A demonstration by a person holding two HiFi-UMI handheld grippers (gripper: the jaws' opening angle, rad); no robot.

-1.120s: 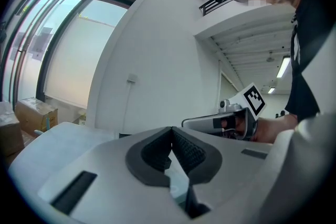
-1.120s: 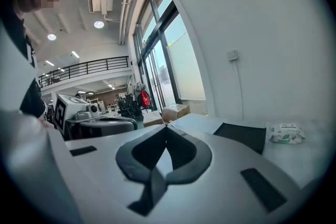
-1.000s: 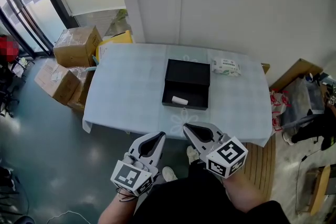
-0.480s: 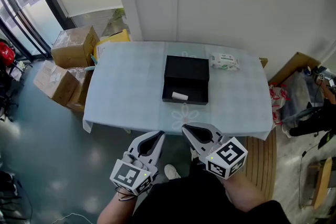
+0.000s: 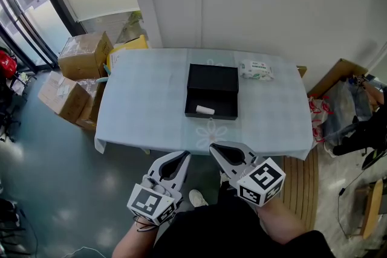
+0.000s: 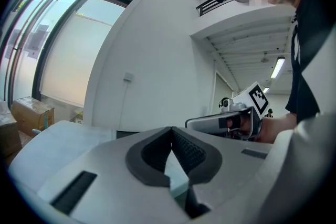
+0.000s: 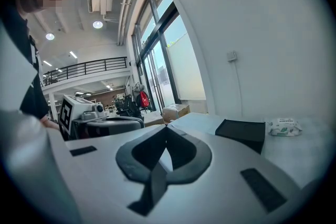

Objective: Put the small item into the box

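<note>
Head view: finds the item (image 5: 205,110) already inside the box (image 5: 213,78), by its near wall, long axis running across the table (image 5: 145,99). Lies straight ahead of both claws, well apart, slightly nearer the right gripper (image 5: 217,149) than the left gripper (image 5: 182,157). Shows both with tips together, clamped on nothing, held short of the table's near edge. Differs from a second ago only slightly: table and box sit a little farther off, grippers placed alike.
</note>
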